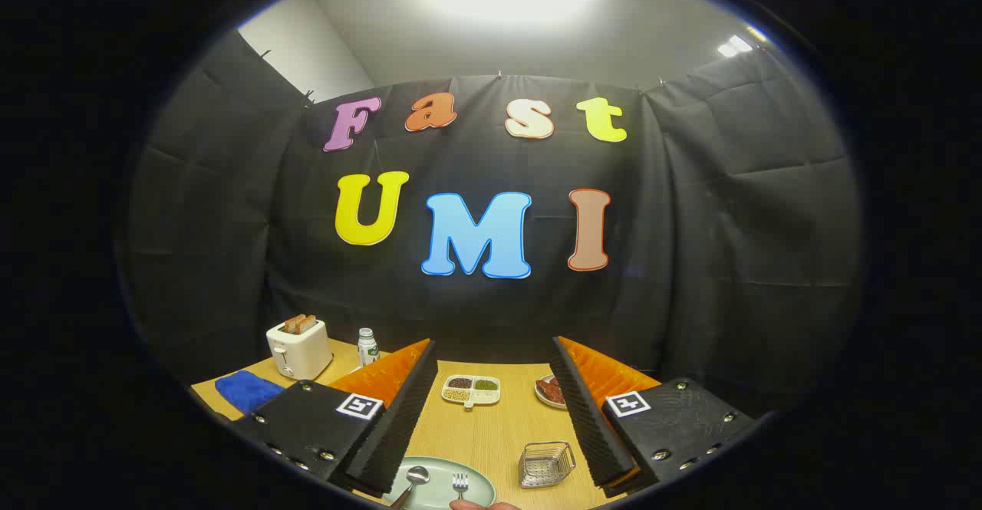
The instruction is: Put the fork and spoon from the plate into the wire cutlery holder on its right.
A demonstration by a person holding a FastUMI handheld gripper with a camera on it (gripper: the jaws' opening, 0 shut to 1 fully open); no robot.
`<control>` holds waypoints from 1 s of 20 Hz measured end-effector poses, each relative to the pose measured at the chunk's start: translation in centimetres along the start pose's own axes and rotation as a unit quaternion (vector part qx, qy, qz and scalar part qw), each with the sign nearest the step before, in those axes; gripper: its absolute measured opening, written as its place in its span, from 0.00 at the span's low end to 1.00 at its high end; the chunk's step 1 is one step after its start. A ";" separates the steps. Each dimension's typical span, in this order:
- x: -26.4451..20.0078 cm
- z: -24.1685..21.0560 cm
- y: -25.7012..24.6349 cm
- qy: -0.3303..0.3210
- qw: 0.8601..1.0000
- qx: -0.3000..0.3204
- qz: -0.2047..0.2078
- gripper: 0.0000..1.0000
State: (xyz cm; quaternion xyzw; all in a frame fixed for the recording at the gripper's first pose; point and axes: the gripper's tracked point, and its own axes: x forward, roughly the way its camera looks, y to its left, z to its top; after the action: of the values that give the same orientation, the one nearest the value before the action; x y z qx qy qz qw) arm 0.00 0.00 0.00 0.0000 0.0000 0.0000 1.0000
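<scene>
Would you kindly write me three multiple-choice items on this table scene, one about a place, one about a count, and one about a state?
1. Where does the wire cutlery holder stand relative to the plate?
A. to its right
B. on top of it
C. behind the toaster

2. How many utensils lie on the plate?
A. one
B. two
C. four

3. How do the fingers of the tool stand?
A. shut on the spoon
B. shut on the fork
C. spread apart, holding nothing

Answers:
1 A, the holder sits on the table beside the plate's right rim.
2 B, a spoon and a fork rest there.
3 C, bare tabletop shows between the fingers, with both utensils untouched.
</scene>
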 end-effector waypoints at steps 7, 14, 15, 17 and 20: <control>0.2 -0.6 -0.5 0.011 1.000 -0.005 0.000 0.90; 0.6 -2.7 0.2 0.049 0.999 -0.012 0.009 0.90; 0.7 -3.2 0.3 0.058 0.998 -0.015 0.011 0.90; 0.7 -4.2 0.6 0.076 0.997 -0.022 0.018 0.90; 0.7 -5.6 1.1 0.098 0.994 -0.033 0.030 0.90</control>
State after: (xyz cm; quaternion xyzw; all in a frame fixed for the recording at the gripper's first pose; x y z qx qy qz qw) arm 0.68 1.12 -5.60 -0.0331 0.0984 0.0300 0.9941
